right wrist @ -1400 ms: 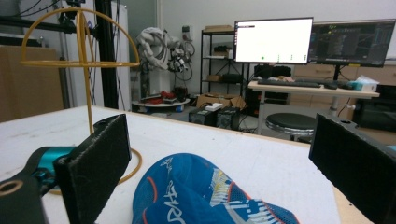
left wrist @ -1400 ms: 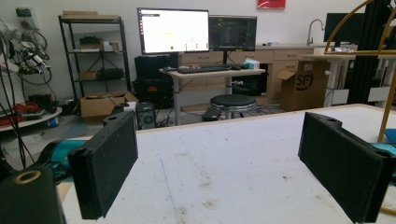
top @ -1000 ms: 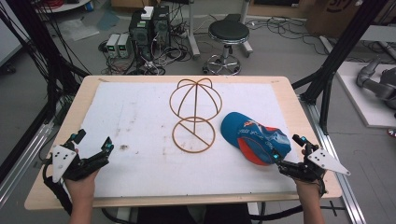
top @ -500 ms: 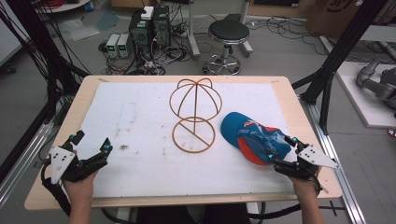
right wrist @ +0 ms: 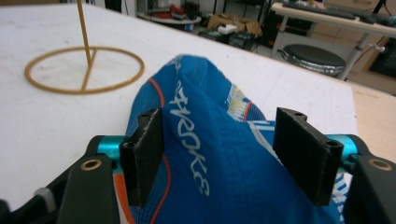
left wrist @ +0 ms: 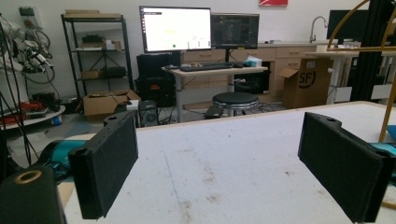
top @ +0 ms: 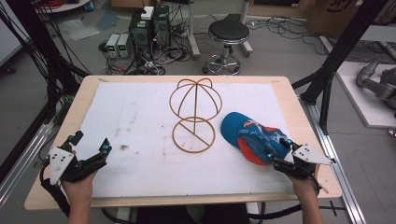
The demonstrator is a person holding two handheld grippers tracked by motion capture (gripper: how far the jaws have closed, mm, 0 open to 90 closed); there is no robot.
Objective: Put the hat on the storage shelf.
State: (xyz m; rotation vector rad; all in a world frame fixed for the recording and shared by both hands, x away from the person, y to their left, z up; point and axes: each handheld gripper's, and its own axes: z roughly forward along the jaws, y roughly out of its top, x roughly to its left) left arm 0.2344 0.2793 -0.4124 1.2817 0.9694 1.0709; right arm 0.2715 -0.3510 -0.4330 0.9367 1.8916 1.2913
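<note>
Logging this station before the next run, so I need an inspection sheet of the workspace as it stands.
Surface: white mat on a wooden table, stained in places.
Job's things: blue cap lying right of the wire hat stand, which stands upright.
Clutter: nothing seen.
Grippers: right gripper astride the cap's fabric, jaws just been closing, left pad touching, right pad still apart; left gripper open over bare mat.
Cables: one trailing from the left gripper off the table's near edge.
Surroundings: stool, computer boxes on the floor.
</note>
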